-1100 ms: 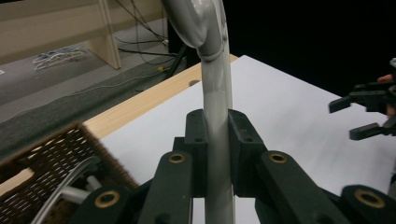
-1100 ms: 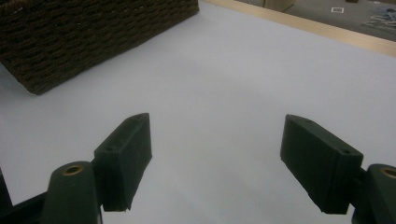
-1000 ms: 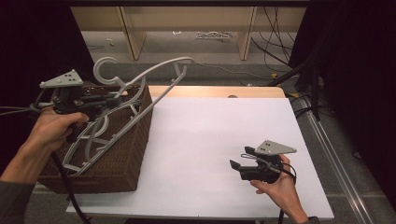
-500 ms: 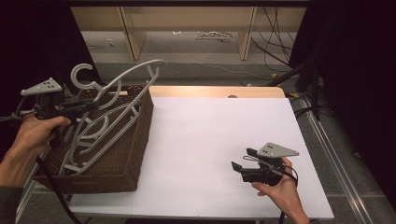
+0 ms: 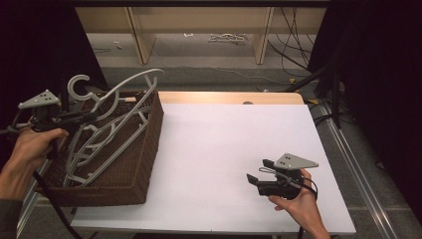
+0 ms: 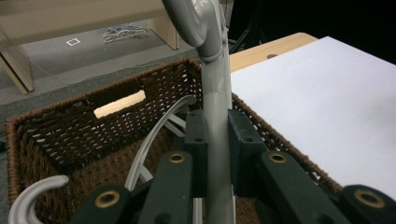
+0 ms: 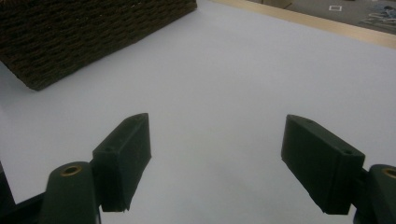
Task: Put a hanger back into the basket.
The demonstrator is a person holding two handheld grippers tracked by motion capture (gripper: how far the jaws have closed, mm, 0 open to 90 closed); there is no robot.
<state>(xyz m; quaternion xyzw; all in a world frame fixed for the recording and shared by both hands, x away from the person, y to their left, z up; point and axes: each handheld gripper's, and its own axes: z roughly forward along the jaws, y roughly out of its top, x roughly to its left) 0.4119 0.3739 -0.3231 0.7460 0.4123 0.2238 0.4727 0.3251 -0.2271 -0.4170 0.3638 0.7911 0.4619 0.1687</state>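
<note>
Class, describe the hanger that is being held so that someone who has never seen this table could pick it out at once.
Start at the brown woven basket at the white table's left edge. Grey hangers lie inside; the one meant is clamped by the left tool and, unlike its neighbours, arcs above the basket's rim.

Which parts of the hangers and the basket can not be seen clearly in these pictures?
- Held grey hanger: left gripper view, hook cut off by the top edge.
- Hanger count in the wicker basket: high view, overlapping bars.
- Basket floor: high view, hidden by hangers and the left hand-held gripper.
</note>
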